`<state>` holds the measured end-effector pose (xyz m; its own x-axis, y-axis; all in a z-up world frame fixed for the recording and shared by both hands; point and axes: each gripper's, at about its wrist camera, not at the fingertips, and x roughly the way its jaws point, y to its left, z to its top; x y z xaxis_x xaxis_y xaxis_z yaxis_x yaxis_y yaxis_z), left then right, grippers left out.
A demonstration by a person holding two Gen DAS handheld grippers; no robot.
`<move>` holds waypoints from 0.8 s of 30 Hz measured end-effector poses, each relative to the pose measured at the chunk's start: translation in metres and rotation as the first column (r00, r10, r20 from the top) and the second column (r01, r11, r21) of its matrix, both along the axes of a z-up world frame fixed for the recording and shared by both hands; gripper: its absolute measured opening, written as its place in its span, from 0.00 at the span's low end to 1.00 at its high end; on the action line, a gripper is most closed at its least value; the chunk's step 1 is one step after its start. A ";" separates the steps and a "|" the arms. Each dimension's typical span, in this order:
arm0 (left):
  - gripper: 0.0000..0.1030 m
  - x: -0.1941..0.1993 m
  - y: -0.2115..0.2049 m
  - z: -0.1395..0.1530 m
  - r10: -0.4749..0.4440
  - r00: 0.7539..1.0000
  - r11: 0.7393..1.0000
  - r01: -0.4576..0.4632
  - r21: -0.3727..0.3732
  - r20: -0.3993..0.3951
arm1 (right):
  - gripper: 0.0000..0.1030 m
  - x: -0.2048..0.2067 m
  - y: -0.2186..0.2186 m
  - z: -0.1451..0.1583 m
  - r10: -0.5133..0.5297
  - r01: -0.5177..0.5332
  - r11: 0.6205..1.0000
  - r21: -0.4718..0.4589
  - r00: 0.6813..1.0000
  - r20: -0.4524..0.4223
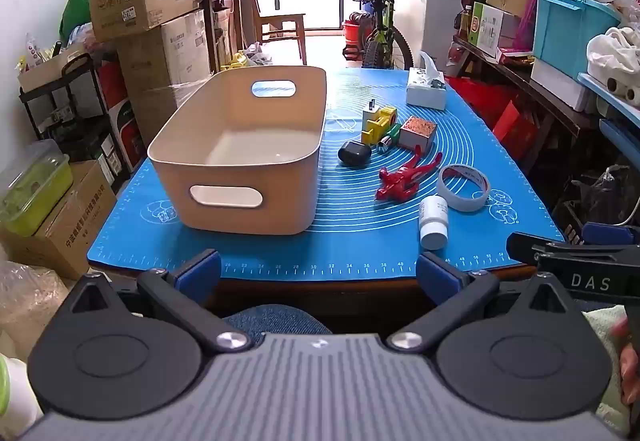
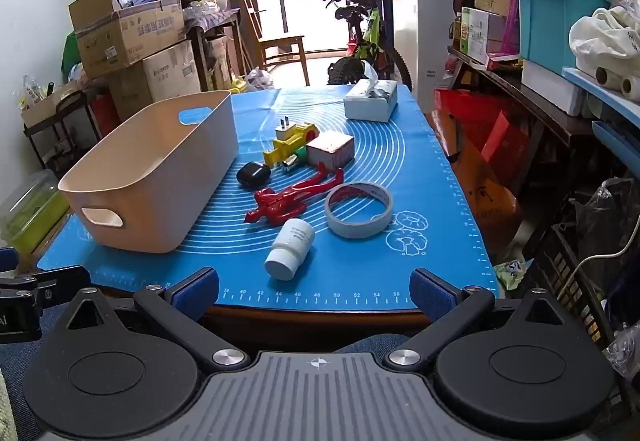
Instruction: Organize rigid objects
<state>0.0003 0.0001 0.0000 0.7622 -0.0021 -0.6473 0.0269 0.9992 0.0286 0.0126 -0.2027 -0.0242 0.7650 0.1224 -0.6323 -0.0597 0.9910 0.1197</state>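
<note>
Left wrist view shows the left gripper (image 1: 318,273) spread wide and empty, like the right gripper (image 2: 314,287), with the beige bin (image 1: 240,157) at twelve o'clock and the white bottle (image 1: 434,217), tape roll (image 1: 464,187) and red figure (image 1: 404,179) at one o'clock.

On the blue mat (image 1: 360,249) sits 1 beige bin (image 1: 240,153), at 9 o'clock from the loose pieces. Those pieces: 1 white pill bottle (image 1: 433,219), 1 roll of tape (image 1: 464,187), 1 red figure (image 1: 404,179), 1 black case (image 1: 354,153), 1 small cube box (image 1: 418,132), 1 yellow toy (image 1: 380,125) and 1 white plug (image 1: 370,115). At 12 o'clock beyond them stands 1 tissue box (image 1: 426,89). That makes 7 loose pieces, 1 bin, 1 tissue box.
</note>
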 end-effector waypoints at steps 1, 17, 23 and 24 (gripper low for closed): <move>0.99 0.000 0.000 0.000 0.000 1.000 1.000 0.000 0.001 0.002 | 0.97 0.000 0.000 0.000 0.001 -0.001 1.000 0.002 1.000 -0.006; 0.99 0.000 0.000 0.000 0.000 1.000 1.000 0.000 0.006 0.003 | 0.98 0.001 0.000 -0.001 0.000 0.000 1.000 0.002 1.000 0.000; 0.99 0.000 0.000 0.000 0.001 1.000 1.000 -0.001 0.006 0.002 | 0.98 0.001 0.000 -0.001 0.001 -0.001 1.000 0.002 1.000 -0.001; 0.99 0.000 0.000 0.000 0.001 1.000 1.000 -0.001 0.006 0.002 | 0.98 0.001 0.000 -0.001 0.001 -0.001 1.000 0.001 1.000 -0.001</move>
<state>0.0002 0.0002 -0.0001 0.7634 0.0026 -0.6459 0.0255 0.9991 0.0341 0.0136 -0.2029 -0.0250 0.7640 0.1238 -0.6332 -0.0601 0.9908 0.1212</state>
